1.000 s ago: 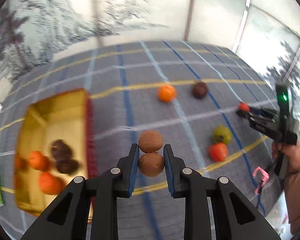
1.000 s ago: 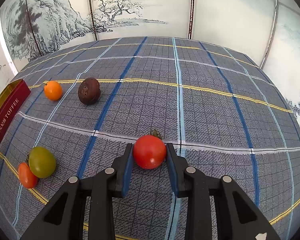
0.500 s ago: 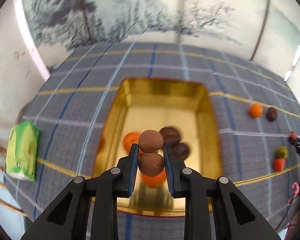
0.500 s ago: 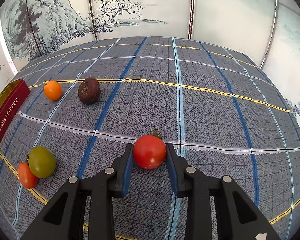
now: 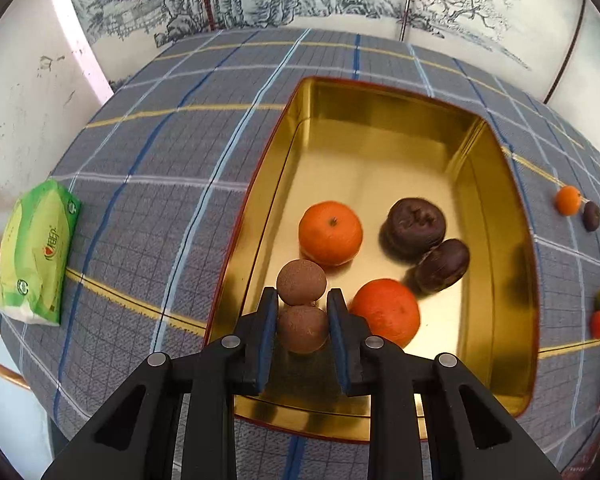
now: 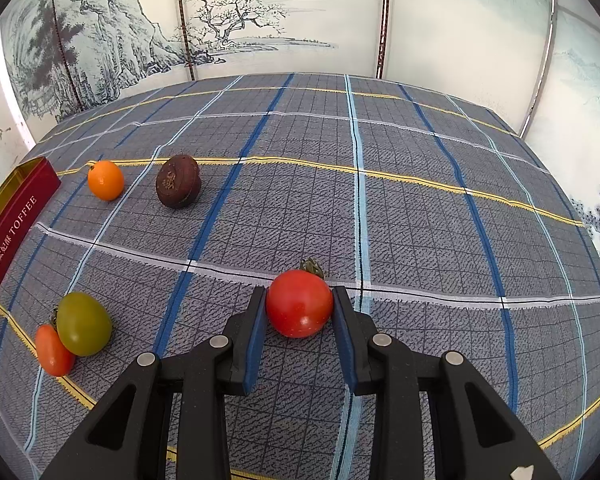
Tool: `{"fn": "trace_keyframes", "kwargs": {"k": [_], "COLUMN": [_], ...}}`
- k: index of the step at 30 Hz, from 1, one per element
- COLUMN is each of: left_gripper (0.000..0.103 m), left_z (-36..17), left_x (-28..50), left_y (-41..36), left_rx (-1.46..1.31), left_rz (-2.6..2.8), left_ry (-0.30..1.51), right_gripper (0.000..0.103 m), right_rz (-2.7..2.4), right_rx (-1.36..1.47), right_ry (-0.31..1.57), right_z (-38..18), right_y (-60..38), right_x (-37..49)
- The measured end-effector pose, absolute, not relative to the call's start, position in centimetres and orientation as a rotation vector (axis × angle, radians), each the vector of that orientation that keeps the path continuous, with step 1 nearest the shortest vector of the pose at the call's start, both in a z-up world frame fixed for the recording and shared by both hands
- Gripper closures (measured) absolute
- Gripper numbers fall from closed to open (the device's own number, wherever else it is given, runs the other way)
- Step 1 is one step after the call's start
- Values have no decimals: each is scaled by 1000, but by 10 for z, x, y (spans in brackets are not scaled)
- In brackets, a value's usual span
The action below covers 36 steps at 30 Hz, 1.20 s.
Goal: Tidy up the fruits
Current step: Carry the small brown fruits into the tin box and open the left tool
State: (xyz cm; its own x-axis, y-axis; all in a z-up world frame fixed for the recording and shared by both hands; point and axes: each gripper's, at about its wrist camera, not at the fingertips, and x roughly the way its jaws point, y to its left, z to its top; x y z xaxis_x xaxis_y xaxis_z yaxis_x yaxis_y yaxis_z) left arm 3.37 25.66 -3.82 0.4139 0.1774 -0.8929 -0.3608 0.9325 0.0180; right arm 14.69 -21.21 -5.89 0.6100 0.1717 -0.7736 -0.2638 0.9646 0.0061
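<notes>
White lettering on the red outer wall of a gold-lined tin [image 6: 14, 216] reads "TOFFEE" after a run of Chinese characters too small to make out; a green tissue pack [image 5: 36, 256] at the far left edge of the table carries a heart logo and print that cannot be read.

The left gripper [image 5: 302, 320] is narrowed tight on the lower of two joined brown round fruits [image 5: 302, 328], its blue pads pressing both sides, while the upper one [image 5: 301, 282] sticks out past the fingertips. The pair hangs over the near left part of the open tin [image 5: 496, 184], whose gold floor holds two oranges [image 5: 330, 232] and two dark, wrinkled purple-brown fruits [image 5: 414, 228] — one orange at the middle, the other nearer, the dark pair touching to their right.

The right gripper [image 6: 300, 312] clamps a glossy red tomato [image 6: 299, 303], green calyx on its far side, over the blue-grey plaid tablecloth [image 6: 420, 220].

Loose on the cloth lie a small orange [image 6: 105, 180] and a dark brown fruit [image 6: 179, 187] side by side at the far left, right of the tin, and — nearer, at left — a green tomato [image 6: 84, 323] touching a small red-orange one [image 6: 53, 350].
</notes>
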Motion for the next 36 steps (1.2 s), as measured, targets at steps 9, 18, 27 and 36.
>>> {"fn": "trace_keyframes", "kwargs": {"k": [9,18,27,36], "left_gripper": [77,76,75,54], "left_z": [-44,-44,-35,-16], "left_x": [35,35,33,19], "left_y": [256,254,249,243], "left_rx": [-178,-156,-141,-167], "left_rz": [337,349,358,364], "left_ry": [1105,1117,1094,996], "right_gripper": [73,72,72,72], "right_rz": [252,254,253,254], "right_rx": [-114,-113,-115,-112], "right_ry": [880,880,880,880], "right_z": [-59,-59,-60,-59], "right_y": [-212,-212,-212,-212], "right_x": [147,147,147,147]}}
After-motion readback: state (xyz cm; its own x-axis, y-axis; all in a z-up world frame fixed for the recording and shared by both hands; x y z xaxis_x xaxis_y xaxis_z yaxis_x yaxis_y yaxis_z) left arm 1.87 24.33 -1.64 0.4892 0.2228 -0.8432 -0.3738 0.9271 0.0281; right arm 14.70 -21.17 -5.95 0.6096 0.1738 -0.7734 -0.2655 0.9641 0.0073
